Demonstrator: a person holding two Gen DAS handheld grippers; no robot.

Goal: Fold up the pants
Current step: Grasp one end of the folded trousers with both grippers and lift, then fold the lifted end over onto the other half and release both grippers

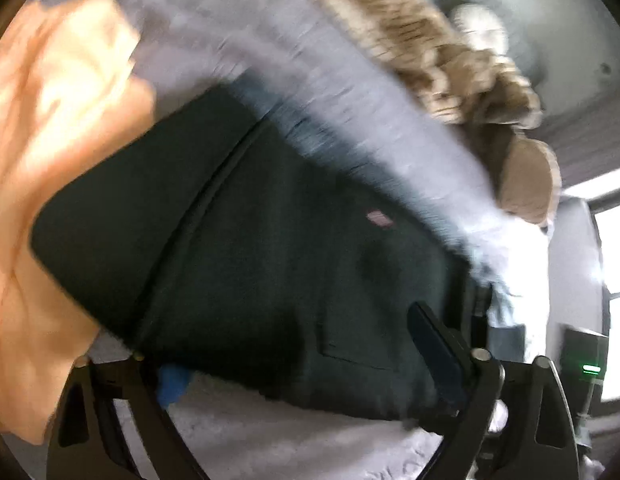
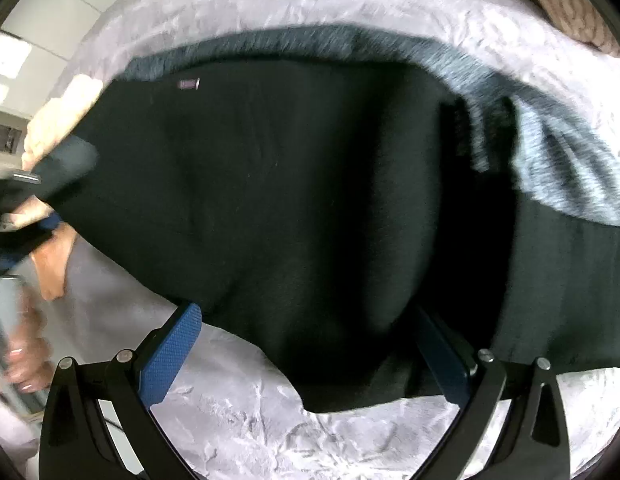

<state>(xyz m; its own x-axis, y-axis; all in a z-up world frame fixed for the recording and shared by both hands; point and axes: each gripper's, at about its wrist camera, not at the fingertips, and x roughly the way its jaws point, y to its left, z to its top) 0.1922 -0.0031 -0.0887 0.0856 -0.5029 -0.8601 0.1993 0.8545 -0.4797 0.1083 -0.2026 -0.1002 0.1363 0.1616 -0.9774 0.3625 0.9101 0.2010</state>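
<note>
1. Blue-padded right gripper (image 2: 306, 354) is standing apart, straddling the black pants (image 2: 270, 184) hem
2. Left gripper (image 1: 306, 364) is standing apart likewise, pants between its pads
3. Pants are lying on the grey bedspread (image 2: 246, 412)

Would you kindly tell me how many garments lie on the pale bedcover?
2: black pants spread in the middle, and a peach cloth bunched at the left-wrist view's left edge. More may be hidden.
</note>
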